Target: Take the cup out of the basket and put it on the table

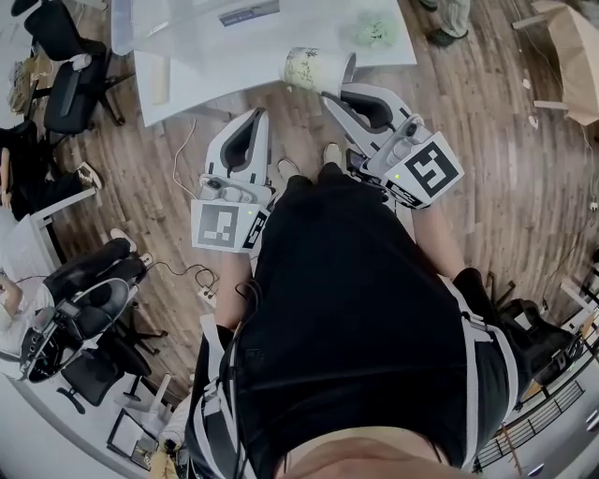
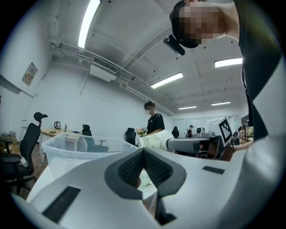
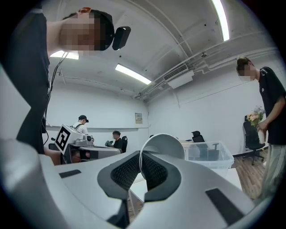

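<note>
A white paper cup with a green print (image 1: 312, 67) hangs on its side over the near edge of the white table (image 1: 281, 37). My right gripper (image 1: 348, 71) is shut on its rim. In the right gripper view the thin rim runs between the pads and the cup's open mouth (image 3: 163, 145) faces the camera. The clear plastic basket (image 1: 164, 23) stands on the table to the left of the cup; it shows as the clear basket (image 3: 210, 154) and the clear basket (image 2: 80, 150) in the gripper views. My left gripper (image 1: 259, 117) is shut and holds nothing, short of the table edge.
A green object (image 1: 374, 32) lies at the table's far right. Office chairs (image 1: 65, 75) stand to the left on the wooden floor. A person in black (image 3: 268, 112) stands beyond the table, and other people sit at desks further back.
</note>
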The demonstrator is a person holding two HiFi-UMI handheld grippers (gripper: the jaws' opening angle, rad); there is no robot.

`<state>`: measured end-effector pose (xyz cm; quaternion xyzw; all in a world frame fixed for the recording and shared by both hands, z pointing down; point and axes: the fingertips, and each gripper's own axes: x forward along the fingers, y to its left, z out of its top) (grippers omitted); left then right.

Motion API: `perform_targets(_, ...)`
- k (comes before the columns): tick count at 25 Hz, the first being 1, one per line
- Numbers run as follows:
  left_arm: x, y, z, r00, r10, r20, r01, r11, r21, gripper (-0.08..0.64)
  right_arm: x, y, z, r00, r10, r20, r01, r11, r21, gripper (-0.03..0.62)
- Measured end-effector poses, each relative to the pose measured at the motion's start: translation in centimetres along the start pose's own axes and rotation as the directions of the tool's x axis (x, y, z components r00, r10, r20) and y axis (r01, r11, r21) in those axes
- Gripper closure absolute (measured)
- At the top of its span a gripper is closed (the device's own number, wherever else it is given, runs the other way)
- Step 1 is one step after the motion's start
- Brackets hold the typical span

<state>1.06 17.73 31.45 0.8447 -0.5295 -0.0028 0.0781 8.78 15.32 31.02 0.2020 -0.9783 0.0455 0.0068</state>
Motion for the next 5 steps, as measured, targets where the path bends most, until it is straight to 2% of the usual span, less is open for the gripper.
perform_targets(5,0.4,-0.99,0.17,1.0,-0.006,0.006,0.006,1.0,0.005,0.542,-0.57,0.01,0.13,1.0,0.009,-0.002,-0.009,1.0,-0.006,0.563)
